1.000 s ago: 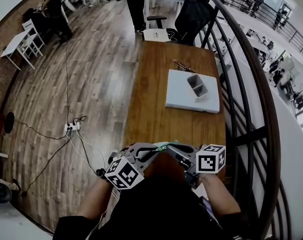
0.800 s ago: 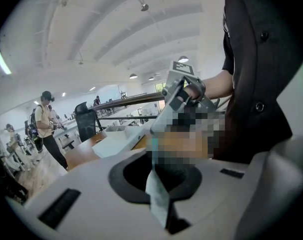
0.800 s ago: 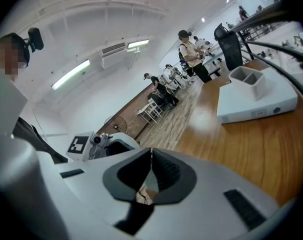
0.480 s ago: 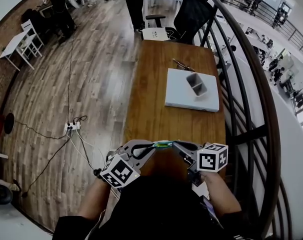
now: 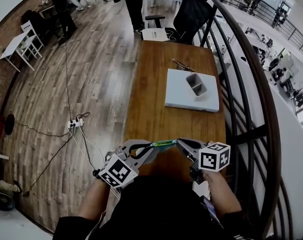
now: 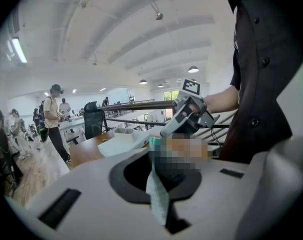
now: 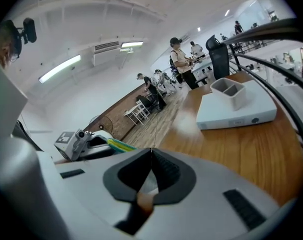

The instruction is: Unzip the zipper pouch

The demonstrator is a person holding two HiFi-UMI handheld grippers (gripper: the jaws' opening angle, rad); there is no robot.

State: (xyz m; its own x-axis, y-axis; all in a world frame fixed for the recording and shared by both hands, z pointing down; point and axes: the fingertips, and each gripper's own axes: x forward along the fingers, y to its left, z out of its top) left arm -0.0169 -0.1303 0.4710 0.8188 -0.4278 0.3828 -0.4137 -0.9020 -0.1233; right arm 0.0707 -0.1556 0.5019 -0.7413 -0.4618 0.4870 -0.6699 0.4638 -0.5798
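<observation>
Currently off the table: zipper pouch [image 5: 164, 143] held in the air close to the body, strung as a thin green strip between left gripper [image 5: 150, 146] and right gripper [image 5: 180, 143], above the near end of the wooden table [image 5: 161, 109]. Left gripper view: jaws closed tight on a teal fold of the pouch fabric [image 6: 157, 201], fold running down between the pads, rest of the pouch leading away toward the other gripper [image 6: 184, 121]. Right gripper view: jaws pressed together on a small tab [image 7: 144, 196], pale and brownish, too small to identify with certainty; judged to be the zipper's pull. From that side, pouch end visible as a yellow-green strip [image 7: 119, 145] coming out of the left gripper [image 7: 89, 141]. Key relation for the coming move: long axis of the pouch lying left to right across the front of the body, on the line joining the two jaw tips, with the left end anchored and the tab at the right end. Pull therefore judged to go rightward along that axis, away from the left gripper, left hand holding firm as counter-tension. Amount of zipper already open: not readable in any view. Risk noted: tab slipping out of the right jaws if pulled off-axis.
</observation>
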